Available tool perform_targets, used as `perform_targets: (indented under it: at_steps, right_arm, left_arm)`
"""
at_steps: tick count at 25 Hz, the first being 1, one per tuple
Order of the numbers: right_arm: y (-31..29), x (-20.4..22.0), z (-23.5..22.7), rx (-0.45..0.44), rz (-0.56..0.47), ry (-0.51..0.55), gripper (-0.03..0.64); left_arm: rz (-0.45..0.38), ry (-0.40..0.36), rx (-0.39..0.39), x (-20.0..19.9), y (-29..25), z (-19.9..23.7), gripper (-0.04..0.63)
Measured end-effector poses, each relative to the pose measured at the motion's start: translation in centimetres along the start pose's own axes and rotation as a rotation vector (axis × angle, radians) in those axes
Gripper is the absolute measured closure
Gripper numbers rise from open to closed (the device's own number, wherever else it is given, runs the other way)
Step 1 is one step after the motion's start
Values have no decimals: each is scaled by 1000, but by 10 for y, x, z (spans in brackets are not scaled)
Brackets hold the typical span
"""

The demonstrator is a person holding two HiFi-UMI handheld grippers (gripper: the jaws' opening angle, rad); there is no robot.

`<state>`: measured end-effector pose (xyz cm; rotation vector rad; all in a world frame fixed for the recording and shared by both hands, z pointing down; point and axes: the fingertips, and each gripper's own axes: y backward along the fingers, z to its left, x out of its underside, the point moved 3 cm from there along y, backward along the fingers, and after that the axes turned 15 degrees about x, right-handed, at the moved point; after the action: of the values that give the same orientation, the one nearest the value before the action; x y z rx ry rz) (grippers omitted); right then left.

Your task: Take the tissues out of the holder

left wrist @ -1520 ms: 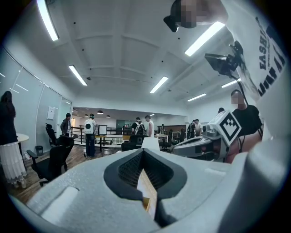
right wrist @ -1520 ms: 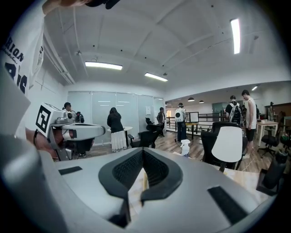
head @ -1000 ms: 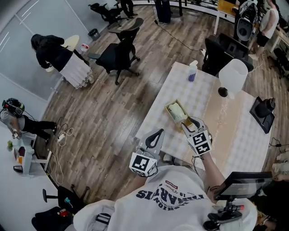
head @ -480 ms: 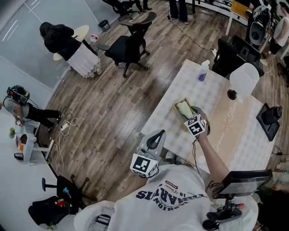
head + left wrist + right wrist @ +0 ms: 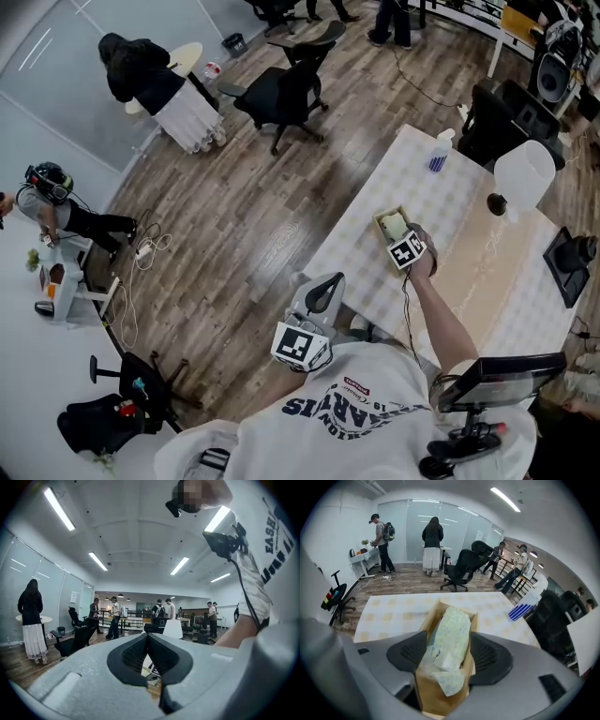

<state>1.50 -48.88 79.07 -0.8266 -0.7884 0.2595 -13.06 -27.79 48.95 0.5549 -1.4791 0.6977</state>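
A light wooden holder (image 5: pixel 386 219) stands on the checked tablecloth (image 5: pixel 412 183), with a pale green-patterned tissue pack (image 5: pixel 395 226) inside it. In the right gripper view the holder's near brown wall (image 5: pixel 433 693) and the pack (image 5: pixel 451 637) lie between the jaws. My right gripper (image 5: pixel 400 236) is at the holder's near end; its jaws are opening and the pads stand beside the pack without pressing it. My left gripper (image 5: pixel 322 289) is held close to my body off the table edge, shut with nothing in it, and it points out into the room.
A spray bottle with blue stripes (image 5: pixel 439 150) stands at the table's far corner. A white shade (image 5: pixel 523 173) and a black device (image 5: pixel 572 262) are on the right. Office chairs (image 5: pixel 286 89) and people stand on the wooden floor to the left.
My right gripper has moved forward to the holder's near end, and its jaws have spread wider around the pack. The left gripper has stayed where it was.
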Motion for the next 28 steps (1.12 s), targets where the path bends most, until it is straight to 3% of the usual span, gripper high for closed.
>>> perform_targets:
  at_steps: [6,13,14,16,17,28]
  right_arm:
    - [-33,22,10,-24,87,-4,308]
    - [-44,20,12,5,91,21,333]
    - [-44,21,11,13,99,33,370]
    - [-44,22,10,12,105,47,548]
    - [-44,23,10,2,104,54,588]
    - [-41,27,10,3,99,51,604]
  left_arm:
    - [8,11,-14,2,3,2,594]
    - [18,12,-10,3,3,6,594]
    - [18,12,-11,3,4,7,594]
    - [18,15,-13,2,4,8,594]
    - [17,16,-14,3,4,8,594]
    - [15,10,-2,8,6,12,594]
